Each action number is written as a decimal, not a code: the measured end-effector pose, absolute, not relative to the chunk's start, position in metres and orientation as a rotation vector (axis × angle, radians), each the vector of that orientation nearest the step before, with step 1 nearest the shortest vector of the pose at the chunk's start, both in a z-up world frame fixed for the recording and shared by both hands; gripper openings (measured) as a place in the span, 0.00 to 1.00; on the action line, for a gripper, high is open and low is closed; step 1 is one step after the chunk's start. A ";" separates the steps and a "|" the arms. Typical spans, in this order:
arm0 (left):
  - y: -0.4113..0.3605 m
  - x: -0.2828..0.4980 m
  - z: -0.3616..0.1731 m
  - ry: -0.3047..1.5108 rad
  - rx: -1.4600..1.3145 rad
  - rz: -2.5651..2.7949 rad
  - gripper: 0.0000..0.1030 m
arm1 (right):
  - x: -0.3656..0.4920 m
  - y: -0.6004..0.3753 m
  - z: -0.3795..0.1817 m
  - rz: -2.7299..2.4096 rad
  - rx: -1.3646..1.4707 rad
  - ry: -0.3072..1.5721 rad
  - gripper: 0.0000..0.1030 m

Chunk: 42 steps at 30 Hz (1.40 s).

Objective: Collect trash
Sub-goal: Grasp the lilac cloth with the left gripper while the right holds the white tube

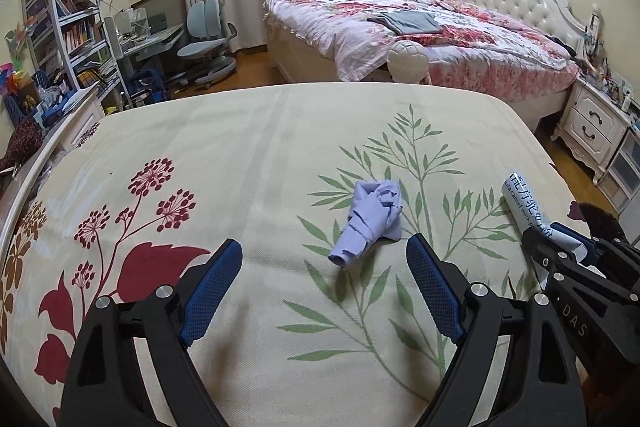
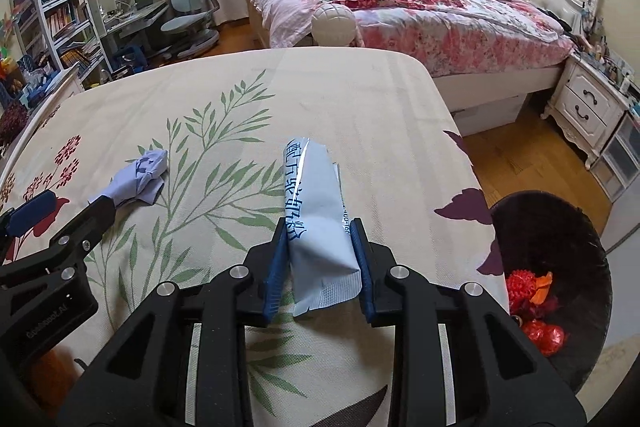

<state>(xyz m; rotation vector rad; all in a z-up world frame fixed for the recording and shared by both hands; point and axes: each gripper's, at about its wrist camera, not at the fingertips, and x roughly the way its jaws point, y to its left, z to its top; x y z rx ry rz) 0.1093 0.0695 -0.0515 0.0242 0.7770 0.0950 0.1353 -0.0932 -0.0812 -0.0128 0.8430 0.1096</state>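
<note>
A crumpled pale-blue paper wad (image 1: pixel 370 215) lies on the cream floral bedcover (image 1: pixel 256 155). My left gripper (image 1: pixel 326 247) is open just short of it, blue pads on either side of its near tip without touching. The wad (image 2: pixel 138 177) also shows at the left of the right wrist view, beside the left gripper (image 2: pixel 60 207). My right gripper (image 2: pixel 320 227) is shut on a pale-blue printed sachet (image 2: pixel 316 215), which sticks out forward above the cover. In the left wrist view the sachet (image 1: pixel 520 203) shows at the right edge in the right gripper (image 1: pixel 560 247).
A dark round bin (image 2: pixel 560 267) with red and orange scraps inside stands on the wood floor at the cover's right edge. Beyond are a pink floral bed (image 2: pixel 400 7), a white nightstand (image 2: pixel 588 111), a desk chair (image 1: pixel 208 35) and bookshelves (image 1: pixel 68 15).
</note>
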 end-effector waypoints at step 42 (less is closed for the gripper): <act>0.046 0.137 -0.062 0.852 0.066 -0.011 0.38 | 0.145 -0.097 -0.085 0.103 -0.014 0.853 0.31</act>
